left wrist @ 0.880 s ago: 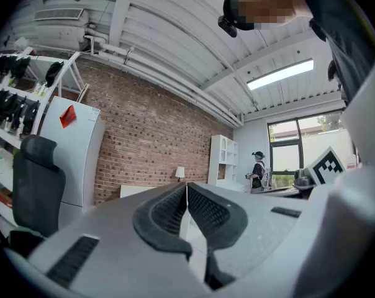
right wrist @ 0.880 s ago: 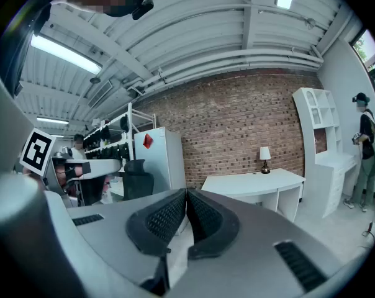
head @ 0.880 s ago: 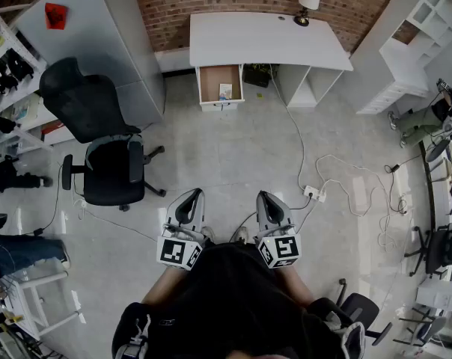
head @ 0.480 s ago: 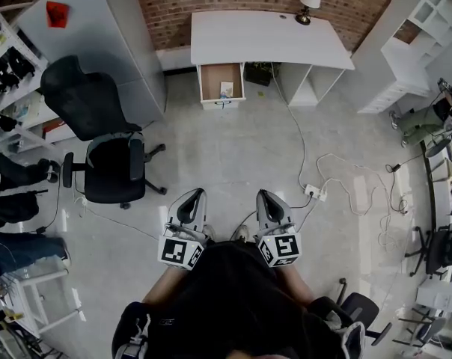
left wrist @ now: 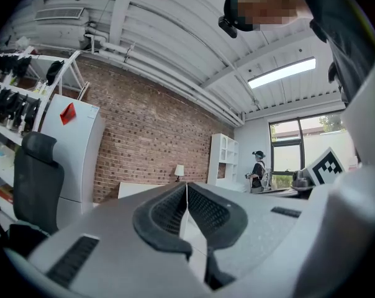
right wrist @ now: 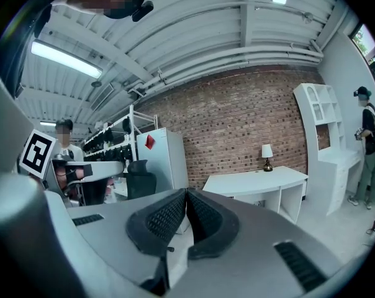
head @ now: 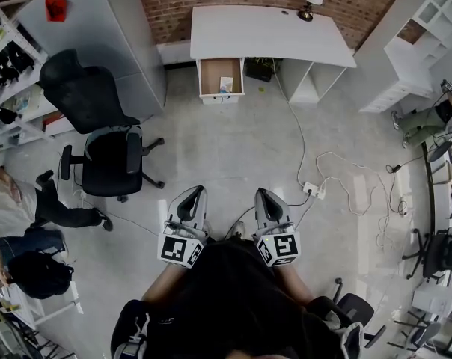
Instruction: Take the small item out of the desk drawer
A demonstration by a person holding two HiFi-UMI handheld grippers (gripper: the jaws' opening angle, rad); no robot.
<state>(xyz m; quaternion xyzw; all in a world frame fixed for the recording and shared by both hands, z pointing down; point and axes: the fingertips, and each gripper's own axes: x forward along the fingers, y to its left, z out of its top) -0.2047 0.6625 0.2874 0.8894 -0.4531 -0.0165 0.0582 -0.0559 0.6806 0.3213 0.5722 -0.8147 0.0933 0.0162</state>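
The grey, two-jaw left gripper (head: 194, 194) and the matching right gripper (head: 262, 195) are held side by side just ahead of the person's torso, pointing forward. Both have their jaws pressed together, empty (ribbed black pads meeting at the tips).

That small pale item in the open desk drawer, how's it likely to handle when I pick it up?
The small pale item looks flat and thin, so probably light, perhaps bendy. It sits by the right wall of the open wooden drawer, so it may slide before the jaws catch an edge. Too distant to judge fragility.
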